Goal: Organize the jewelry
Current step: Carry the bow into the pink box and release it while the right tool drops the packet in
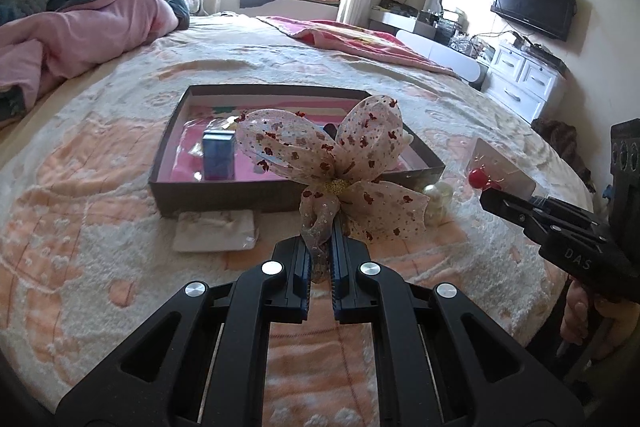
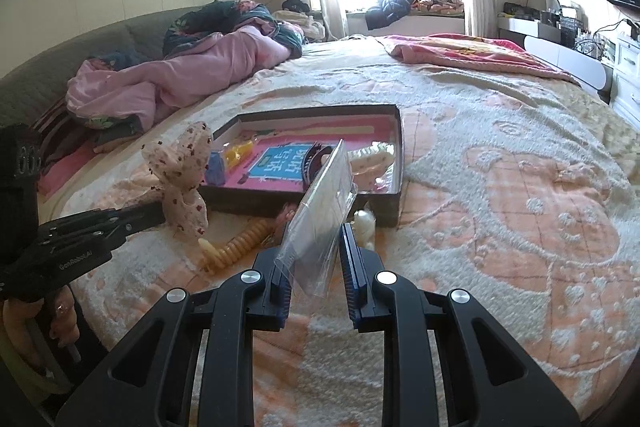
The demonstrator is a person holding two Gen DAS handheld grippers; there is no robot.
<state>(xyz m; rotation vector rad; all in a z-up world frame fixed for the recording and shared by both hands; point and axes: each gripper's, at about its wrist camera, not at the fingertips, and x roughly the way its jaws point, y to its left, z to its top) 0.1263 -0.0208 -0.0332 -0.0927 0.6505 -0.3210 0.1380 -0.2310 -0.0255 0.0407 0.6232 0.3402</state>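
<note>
My left gripper (image 1: pixel 322 233) is shut on the tail of a sheer hair bow (image 1: pixel 320 155) dotted with red flowers, holding it up in front of a shallow dark box (image 1: pixel 224 195) with a pink lining. My right gripper (image 2: pixel 316 251) is shut on a clear plastic packet (image 2: pixel 320 203), held upright near the box's (image 2: pixel 248 203) front wall. In the left wrist view that packet (image 1: pixel 504 159) carries red cherry-shaped earrings, pinched by the right gripper (image 1: pixel 490 197). The right wrist view shows the left gripper (image 2: pixel 156 213) and the bow (image 2: pixel 182 167) at the left.
The box holds a small blue carton (image 1: pixel 218 155), a pink card (image 2: pixel 280 167) and a dark comb (image 2: pixel 316 155). A white packet (image 1: pixel 216 229), a pearly piece (image 1: pixel 438 203) and a yellow spiral hair tie (image 2: pixel 240 243) lie on the bedspread. A pink quilt (image 2: pixel 180 79) is heaped at the left.
</note>
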